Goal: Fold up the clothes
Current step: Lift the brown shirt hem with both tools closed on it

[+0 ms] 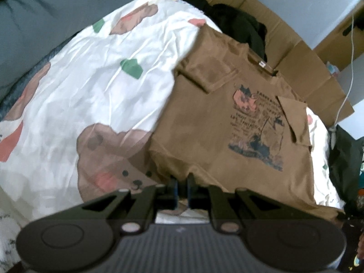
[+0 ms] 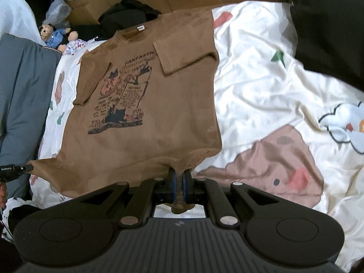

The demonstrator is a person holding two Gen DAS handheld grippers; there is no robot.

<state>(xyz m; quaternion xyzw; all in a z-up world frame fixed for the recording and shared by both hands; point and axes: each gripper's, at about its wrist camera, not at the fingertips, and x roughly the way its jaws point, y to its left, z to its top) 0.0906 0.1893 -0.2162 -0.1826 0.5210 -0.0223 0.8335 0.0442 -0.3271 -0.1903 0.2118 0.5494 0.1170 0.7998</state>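
Note:
A brown T-shirt (image 1: 216, 136) with a dark printed picture lies face up on the bed, both short sleeves folded in over the chest. In the left wrist view my left gripper (image 1: 182, 182) is shut on the shirt's bottom hem. The right wrist view shows the T-shirt (image 2: 159, 113) with its collar at the far end. There my right gripper (image 2: 178, 177) is shut on the hem, a tuft of brown cloth pinched between its blue pads. My left gripper (image 2: 28, 168) holds the hem's other corner at the far left. The hem is lifted off the sheet between the two.
A white bedsheet (image 2: 261, 79) with cartoon bear prints covers the bed. Flattened cardboard (image 1: 295, 52) and a black garment (image 1: 241, 25) lie beyond the collar. A grey cushion (image 2: 20, 91), a small teddy bear (image 2: 53, 34) and dark cloth (image 2: 329, 34) sit at the edges.

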